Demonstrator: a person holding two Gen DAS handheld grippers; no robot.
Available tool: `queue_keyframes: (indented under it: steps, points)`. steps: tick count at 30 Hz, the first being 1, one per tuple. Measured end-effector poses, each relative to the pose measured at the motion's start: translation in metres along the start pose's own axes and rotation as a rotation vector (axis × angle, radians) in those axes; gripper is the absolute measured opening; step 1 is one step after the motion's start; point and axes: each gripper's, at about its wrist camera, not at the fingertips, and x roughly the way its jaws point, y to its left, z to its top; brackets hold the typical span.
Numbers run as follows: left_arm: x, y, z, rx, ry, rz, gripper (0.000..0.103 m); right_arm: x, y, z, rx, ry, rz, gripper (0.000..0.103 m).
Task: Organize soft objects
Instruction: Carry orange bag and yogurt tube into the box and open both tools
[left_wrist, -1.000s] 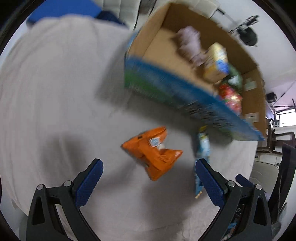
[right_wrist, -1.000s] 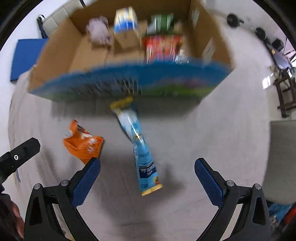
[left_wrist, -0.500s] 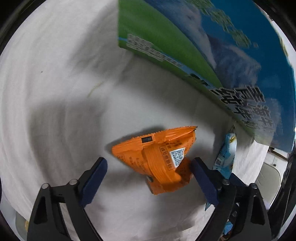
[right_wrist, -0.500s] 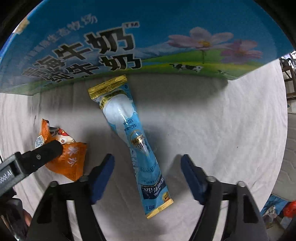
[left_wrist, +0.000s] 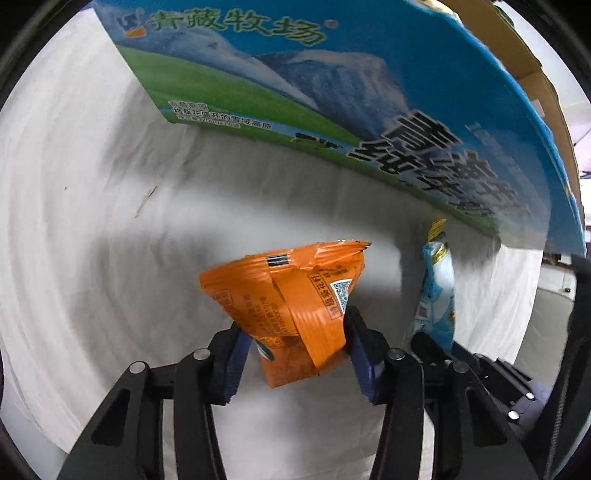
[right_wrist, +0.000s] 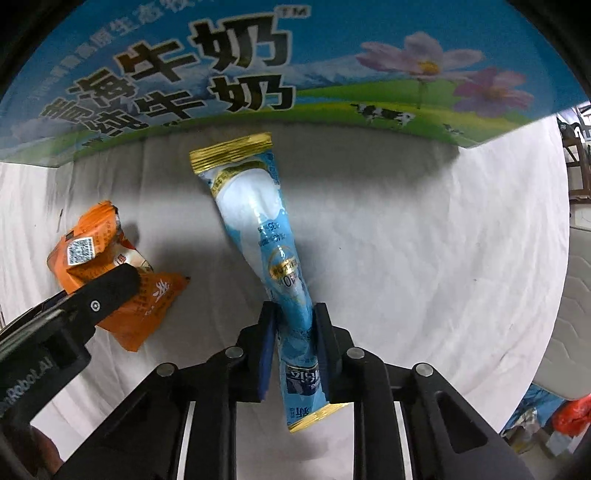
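My left gripper (left_wrist: 295, 336) is shut on an orange snack packet (left_wrist: 291, 295), pinching its lower part on the white cloth. My right gripper (right_wrist: 293, 325) is shut on a long light-blue tube pouch with gold ends (right_wrist: 266, 236), gripping near its lower end. The pouch points up toward the box. In the left wrist view the blue pouch (left_wrist: 437, 288) lies to the right of the packet. In the right wrist view the orange packet (right_wrist: 110, 273) sits at the left with the left gripper's finger (right_wrist: 103, 291) across it.
A large blue and green milk carton box (left_wrist: 332, 92) stands just beyond both items and fills the top of the right wrist view (right_wrist: 295, 62). A white wrinkled cloth (right_wrist: 443, 258) covers the table. A chair and clutter show at far right.
Both grippers have come down close to the table and closed: the left on the orange packet, the right on the blue pouch. The box now looms nearer.
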Motion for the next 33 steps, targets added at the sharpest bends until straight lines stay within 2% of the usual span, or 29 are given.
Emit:
queue_keyframes:
  steps: [8, 15, 20, 28, 33]
  points:
    - [-0.016, -0.017, -0.03, 0.085, -0.058, 0.059, 0.043, -0.021, -0.001, -0.024, -0.013, -0.027, 0.028, 0.018]
    - [-0.029, -0.036, -0.056, 0.118, -0.093, 0.064, 0.043, -0.042, 0.008, -0.052, -0.025, -0.058, 0.054, 0.017]
    - [-0.042, -0.04, -0.071, 0.128, -0.095, 0.055, 0.043, -0.051, 0.012, -0.067, -0.025, -0.076, 0.059, 0.017]
    - [-0.038, -0.041, -0.113, 0.132, -0.075, 0.033, 0.043, -0.055, 0.006, -0.128, -0.011, -0.059, 0.085, 0.016]
    - [-0.049, -0.044, -0.128, 0.149, -0.078, 0.006, 0.043, -0.065, 0.006, -0.149, -0.021, -0.076, 0.099, 0.016]
